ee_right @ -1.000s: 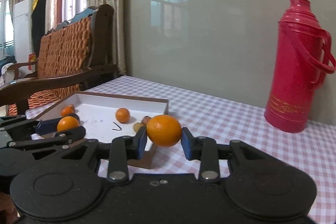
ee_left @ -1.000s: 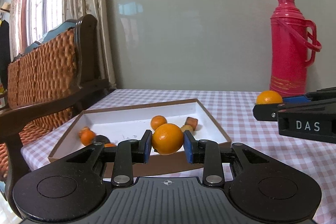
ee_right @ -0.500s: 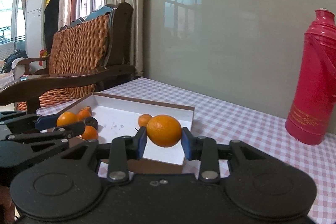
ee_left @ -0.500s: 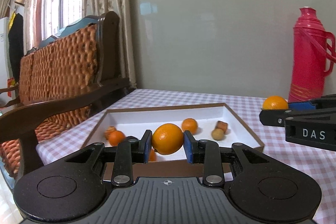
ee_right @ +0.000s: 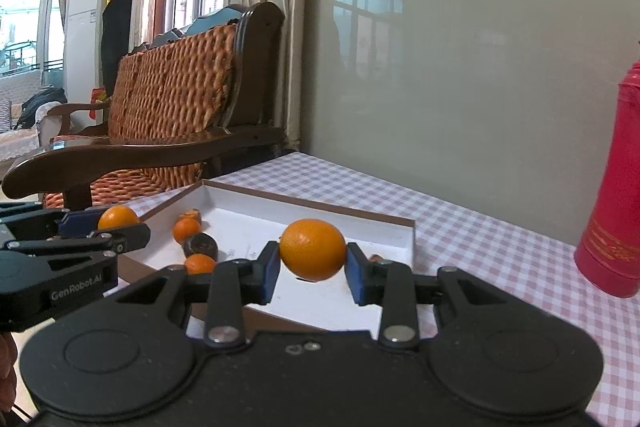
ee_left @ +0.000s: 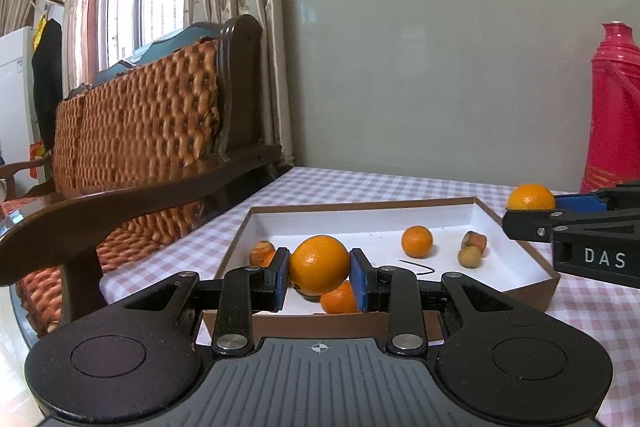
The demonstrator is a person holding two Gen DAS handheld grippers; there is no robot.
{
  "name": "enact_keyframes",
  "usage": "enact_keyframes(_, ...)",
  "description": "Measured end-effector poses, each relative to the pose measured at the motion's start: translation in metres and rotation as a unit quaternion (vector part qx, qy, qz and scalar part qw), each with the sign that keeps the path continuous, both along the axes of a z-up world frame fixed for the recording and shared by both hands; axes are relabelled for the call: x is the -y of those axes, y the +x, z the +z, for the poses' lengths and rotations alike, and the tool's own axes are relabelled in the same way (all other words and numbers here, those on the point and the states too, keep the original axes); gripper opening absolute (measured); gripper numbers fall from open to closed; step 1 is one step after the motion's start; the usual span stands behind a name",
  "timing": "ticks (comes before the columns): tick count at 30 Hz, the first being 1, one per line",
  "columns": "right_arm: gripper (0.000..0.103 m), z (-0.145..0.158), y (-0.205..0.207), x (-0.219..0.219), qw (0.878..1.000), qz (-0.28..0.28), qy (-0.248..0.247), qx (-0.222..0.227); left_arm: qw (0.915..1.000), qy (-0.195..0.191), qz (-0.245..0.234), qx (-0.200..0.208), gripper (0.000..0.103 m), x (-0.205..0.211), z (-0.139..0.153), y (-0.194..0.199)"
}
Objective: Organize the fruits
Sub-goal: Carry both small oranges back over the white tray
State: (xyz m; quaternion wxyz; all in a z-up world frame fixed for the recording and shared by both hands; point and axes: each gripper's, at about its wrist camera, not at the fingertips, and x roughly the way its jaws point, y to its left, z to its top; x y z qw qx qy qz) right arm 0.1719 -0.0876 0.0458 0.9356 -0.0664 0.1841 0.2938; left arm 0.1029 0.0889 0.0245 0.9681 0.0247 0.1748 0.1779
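Note:
My left gripper is shut on an orange and holds it above the near edge of the shallow brown box with a white floor. My right gripper is shut on a second orange above the same box. In the left wrist view the right gripper with its orange shows at the right. In the right wrist view the left gripper with its orange shows at the left. Small oranges and brownish fruits lie in the box.
A red thermos stands at the back right on the pink checked tablecloth. A wooden armchair with a woven back stands close to the table's left edge. A grey wall runs behind the table.
Both grippers, each still holding its orange, have swung left and moved over the box. The thermos has slid toward the right edge of both views.

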Motion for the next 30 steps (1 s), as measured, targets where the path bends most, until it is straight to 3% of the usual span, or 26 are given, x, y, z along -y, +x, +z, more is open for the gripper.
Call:
enact_keyframes(13, 0.026, 0.003, 0.021, -0.022, 1.000, -0.019, 0.009, 0.007, 0.9999, 0.011, -0.009, 0.008, 0.032, -0.022, 0.011, 0.040)
enact_keyframes(30, 0.026, -0.004, 0.082, -0.021, 0.998, -0.055, 0.009, -0.004, 0.9999, 0.004, -0.016, -0.001, 0.032, -0.038, 0.003, 0.100)
